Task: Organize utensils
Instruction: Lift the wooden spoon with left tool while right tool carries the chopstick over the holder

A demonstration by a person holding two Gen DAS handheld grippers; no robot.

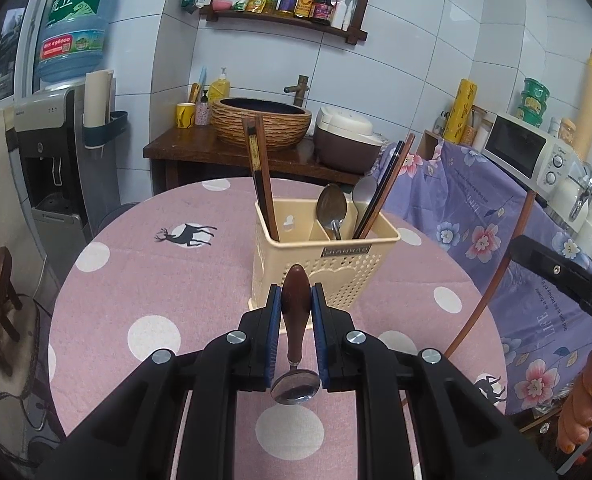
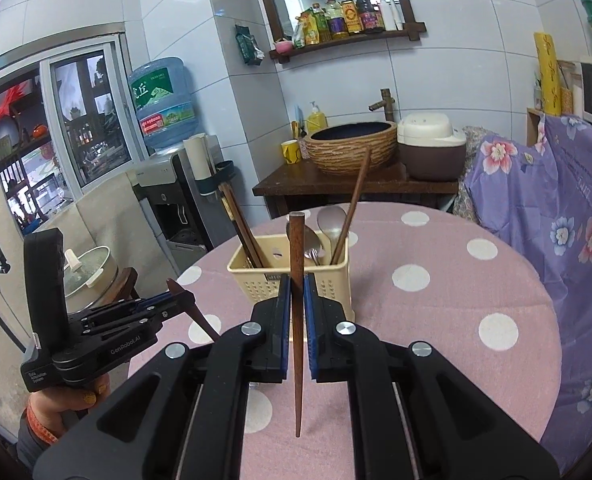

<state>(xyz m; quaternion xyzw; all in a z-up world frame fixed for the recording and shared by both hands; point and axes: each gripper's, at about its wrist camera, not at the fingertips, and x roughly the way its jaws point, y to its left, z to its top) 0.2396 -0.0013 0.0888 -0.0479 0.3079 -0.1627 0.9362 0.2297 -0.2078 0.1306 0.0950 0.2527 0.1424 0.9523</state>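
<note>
A cream utensil caddy (image 1: 328,276) stands on the pink dotted round table (image 1: 135,280); it also shows in the right wrist view (image 2: 255,276). It holds dark chopsticks (image 1: 261,184) on the left, metal spoons (image 1: 332,208) in the middle and more chopsticks (image 1: 388,188) on the right. My left gripper (image 1: 296,296) is shut on a wooden-handled spoon (image 1: 296,332), bowl end hanging down, just in front of the caddy. My right gripper (image 2: 294,284) is shut on a single wooden chopstick (image 2: 297,320), held upright near the caddy. The left gripper also shows at the left of the right wrist view (image 2: 163,304).
A chair draped in purple floral cloth (image 1: 496,216) stands to the table's right. Behind the table is a wooden stand with a woven basin (image 1: 261,120) and a rice cooker (image 1: 346,140). A water dispenser (image 1: 51,168) stands at the left, a microwave (image 1: 528,148) at the right.
</note>
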